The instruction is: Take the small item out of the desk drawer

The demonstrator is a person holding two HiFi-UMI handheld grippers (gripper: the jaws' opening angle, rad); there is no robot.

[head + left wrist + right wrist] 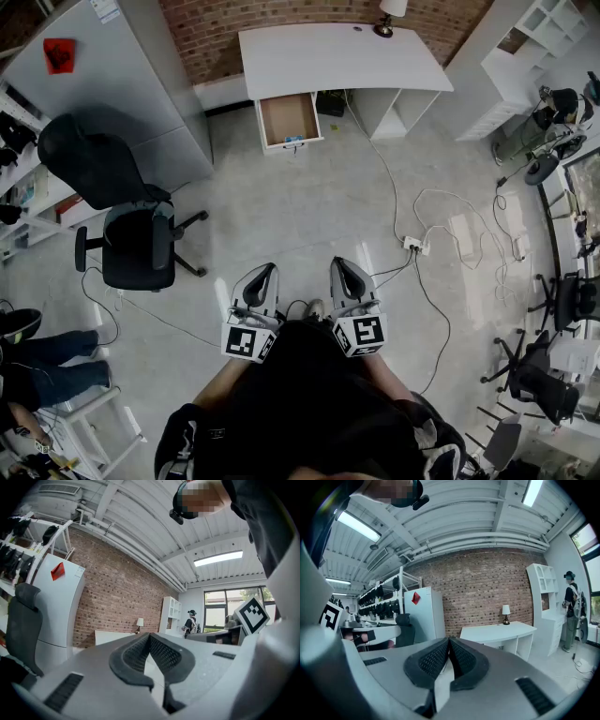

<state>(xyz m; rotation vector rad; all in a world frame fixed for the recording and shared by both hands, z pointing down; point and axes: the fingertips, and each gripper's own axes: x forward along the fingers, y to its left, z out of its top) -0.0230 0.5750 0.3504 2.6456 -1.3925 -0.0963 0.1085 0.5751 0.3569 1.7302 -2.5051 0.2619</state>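
Holding your left gripper (262, 277) and right gripper (344, 272) by your waist, jaws pressed together and empty, you stand well apart from the small item (293, 141) in the open drawer (286, 114).

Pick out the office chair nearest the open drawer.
The black chair beside the grey cabinet, at the head view's left; the other chairs stand far off at its right edge.

Brick wall (202, 42) rises behind pale floor (319, 206) and black office chair (131, 234).
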